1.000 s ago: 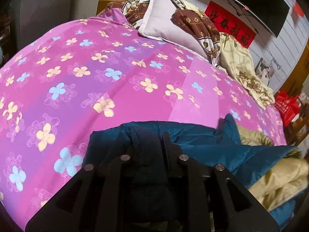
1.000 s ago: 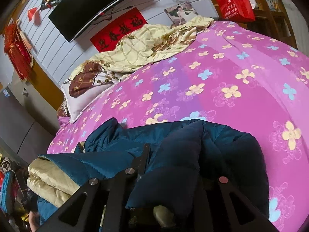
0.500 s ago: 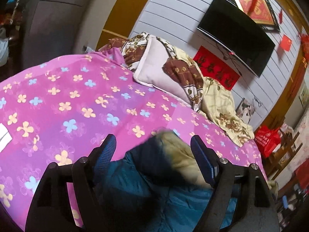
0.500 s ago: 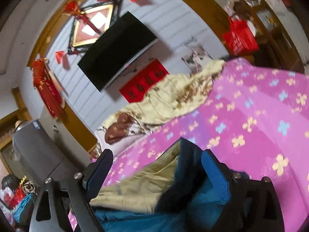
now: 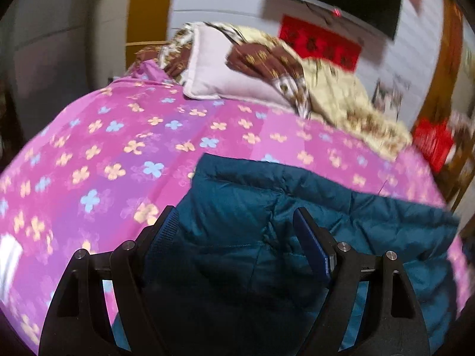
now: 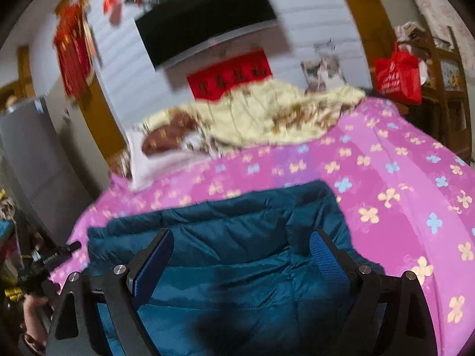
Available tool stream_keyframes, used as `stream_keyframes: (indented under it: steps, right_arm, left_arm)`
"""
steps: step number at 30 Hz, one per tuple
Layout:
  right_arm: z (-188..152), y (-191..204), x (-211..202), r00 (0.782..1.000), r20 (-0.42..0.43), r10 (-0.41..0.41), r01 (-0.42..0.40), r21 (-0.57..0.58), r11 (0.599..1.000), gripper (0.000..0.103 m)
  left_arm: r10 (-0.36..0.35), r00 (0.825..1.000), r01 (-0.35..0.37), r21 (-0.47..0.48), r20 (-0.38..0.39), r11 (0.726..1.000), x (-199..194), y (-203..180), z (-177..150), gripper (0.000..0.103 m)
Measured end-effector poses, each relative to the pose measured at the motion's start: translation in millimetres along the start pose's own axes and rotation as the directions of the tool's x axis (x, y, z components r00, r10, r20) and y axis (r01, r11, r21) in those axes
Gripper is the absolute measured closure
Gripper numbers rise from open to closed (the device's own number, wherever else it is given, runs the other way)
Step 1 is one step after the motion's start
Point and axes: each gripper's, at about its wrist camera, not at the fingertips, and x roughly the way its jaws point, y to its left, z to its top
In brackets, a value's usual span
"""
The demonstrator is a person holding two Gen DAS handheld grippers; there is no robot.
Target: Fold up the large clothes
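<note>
Now the teal puffer jacket (image 5: 267, 222) is seen lying on the bed's pink flowered sheet (image 5: 104, 148), toward the near edge of the bed, with its long axis running roughly parallel to that edge. Only the teal outer shell is shown upward in both views, so a fold is judged to be already laid over. The left gripper (image 5: 237, 234) is held directly above the jacket's left portion with its fingers spread wide and nothing pinched between them; the right gripper (image 6: 240, 255) is likewise spread and empty above the right portion (image 6: 252, 237). The garment lies straight ahead of and below both grippers, and neither is clearly nearer. For the coming move, the matter is judged to turn on the jacket's far edge, which lies forward of both grippers toward the head of the bed; whether padding is being touched cannot be told through the blur. At the head of the bed a pale pillow (image 5: 219, 71) and a cream and brown quilt (image 6: 267, 115) are piled, well apart from the jacket. Open sheet lies between, so nothing is seen standing in the way. A red bag (image 6: 397, 74) hangs beyond the bed's far right corner.
</note>
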Motion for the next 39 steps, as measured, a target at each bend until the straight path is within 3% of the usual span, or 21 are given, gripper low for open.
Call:
stream_keyframes:
  steps: [2, 4, 7, 11, 15, 20, 22, 25, 28, 31, 33, 36, 39]
  right_arm:
    - [5.0, 0.5, 30.7, 0.988, -0.154, 0.012, -0.012, -0.003, 1.000, 0.012]
    - [4.4, -3.7, 67.9, 0.951, -0.308, 0.010, -0.013, -0.009, 1.000, 0.012]
    - [-5.1, -15.8, 108.7, 0.903, -0.429, -0.030, 0.014, -0.040, 0.999, 0.011]
    - [-8.4, -36.9, 132.7, 0.903, -0.426, -0.054, 0.050, -0.022, 0.999, 0.008]
    - [-7.2, -46.9, 145.7, 0.904, -0.421, -0.069, 0.075, -0.004, 0.997, 0.008]
    - [-3.7, -37.0, 138.4, 0.908, -0.405, -0.104, 0.098, -0.035, 0.995, 0.011]
    - [1.7, -25.2, 121.3, 0.917, -0.363, -0.164, 0.150, -0.066, 0.986, 0.012]
    - [5.7, 8.9, 72.3, 0.961, -0.260, -0.091, 0.072, -0.079, 0.994, 0.012]
    - [-6.1, 43.3, 36.1, 0.973, -0.229, -0.035, 0.011, -0.105, 0.994, 0.011]
    - [-31.2, 68.9, 5.1, 0.979, -0.204, 0.006, -0.031, -0.120, 0.992, 0.011]
    - [-48.3, 72.5, -0.3, 0.979, -0.202, 0.039, -0.063, -0.116, 0.991, 0.009]
    - [-73.0, 64.5, 22.8, 0.963, -0.259, -0.069, 0.026, -0.165, 0.986, 0.007]
    - [-76.9, 43.7, 28.8, 0.957, -0.282, -0.070, 0.027, -0.154, 0.988, 0.005]
  left_arm:
    - [0.032, 0.997, -0.026, 0.069, -0.074, 0.997, 23.3, -10.1, -0.6, 0.023]
    - [0.101, 0.984, -0.086, 0.107, -0.144, 0.990, 48.6, -12.5, -7.9, 0.023]
    - [0.132, 0.972, -0.121, 0.068, -0.194, 0.990, 69.5, 0.0, -16.8, 0.022]
    - [0.135, 0.976, -0.141, -0.023, -0.170, 0.990, 71.9, 16.8, -18.3, 0.021]
    - [0.093, 0.981, -0.110, -0.087, -0.173, 0.990, 70.6, 24.9, -18.2, 0.021]
    - [0.035, 0.991, -0.052, -0.137, -0.126, 0.989, 33.0, 21.4, -9.3, 0.021]
    - [-0.035, 0.995, 0.023, -0.124, -0.092, 0.992, 9.8, 11.4, -7.4, 0.021]
    - [-0.089, 0.994, 0.086, -0.047, -0.063, 0.995, -22.5, -11.3, -18.6, 0.021]
    - [-0.105, 0.985, 0.109, 0.022, -0.134, 0.994, -34.1, -32.0, -41.5, 0.021]
    - [-0.096, 0.977, 0.108, 0.053, -0.193, 0.993, -37.2, -44.0, -71.5, 0.021]
    - [-0.046, 0.981, 0.068, 0.111, -0.189, 0.992, -31.5, -56.9, -86.1, 0.019]
    - [-0.045, 0.980, 0.073, 0.139, -0.196, 0.988, -21.7, -64.4, -91.7, 0.016]
    - [-0.074, 0.977, 0.100, 0.122, -0.202, 0.988, -13.0, -64.2, -92.9, 0.014]
